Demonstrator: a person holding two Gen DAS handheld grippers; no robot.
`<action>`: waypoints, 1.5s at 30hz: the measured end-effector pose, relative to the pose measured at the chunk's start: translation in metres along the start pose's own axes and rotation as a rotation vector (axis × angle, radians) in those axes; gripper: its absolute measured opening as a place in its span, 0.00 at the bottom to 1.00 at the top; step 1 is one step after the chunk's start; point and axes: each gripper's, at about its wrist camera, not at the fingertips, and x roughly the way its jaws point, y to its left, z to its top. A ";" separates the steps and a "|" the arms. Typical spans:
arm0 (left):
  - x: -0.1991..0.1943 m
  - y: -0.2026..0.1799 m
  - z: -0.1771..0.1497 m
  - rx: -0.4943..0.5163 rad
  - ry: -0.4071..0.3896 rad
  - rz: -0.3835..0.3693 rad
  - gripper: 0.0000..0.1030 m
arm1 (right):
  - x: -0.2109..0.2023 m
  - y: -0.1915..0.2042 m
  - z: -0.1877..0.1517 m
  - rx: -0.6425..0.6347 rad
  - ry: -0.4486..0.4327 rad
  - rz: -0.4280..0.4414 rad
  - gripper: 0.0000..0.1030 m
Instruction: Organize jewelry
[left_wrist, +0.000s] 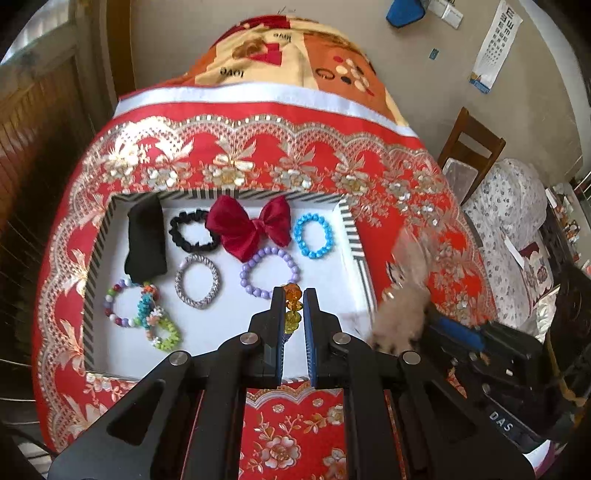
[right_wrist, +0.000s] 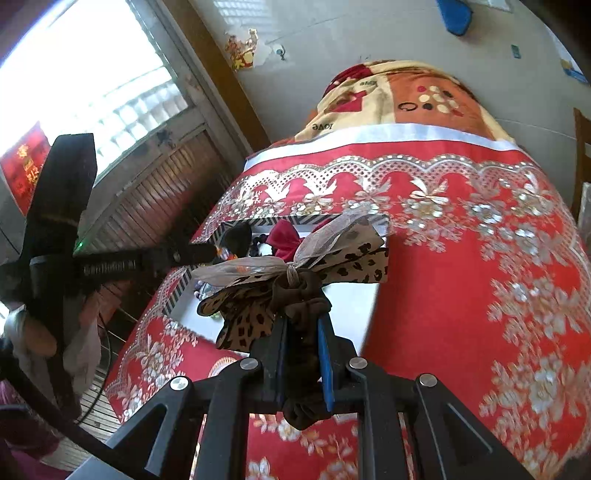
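My left gripper is shut on an amber and yellow bead bracelet and hangs over the front right part of the white striped-rim tray. In the tray lie a red bow, a black scrunchie, a blue bead bracelet, a purple bead bracelet, a silver band and a black cloth. My right gripper is shut on a brown scrunchie with a leopard-print bow, held above the tray's near edge. In the left wrist view that gripper and its bow are a blur.
A red and gold embroidered cloth covers the table, with a patterned blanket behind it. A wooden chair and a flowered cover stand to the right. Multicoloured bead bracelets and a green flower band fill the tray's front left.
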 end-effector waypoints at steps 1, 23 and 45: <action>0.006 0.003 -0.001 -0.006 0.010 0.002 0.08 | 0.008 0.000 0.004 0.000 0.009 -0.002 0.14; 0.083 0.078 -0.019 -0.128 0.139 0.077 0.11 | 0.150 -0.032 0.013 0.059 0.279 -0.079 0.15; 0.044 0.081 -0.027 -0.177 0.060 0.192 0.45 | 0.095 0.008 0.023 0.032 0.095 -0.110 0.36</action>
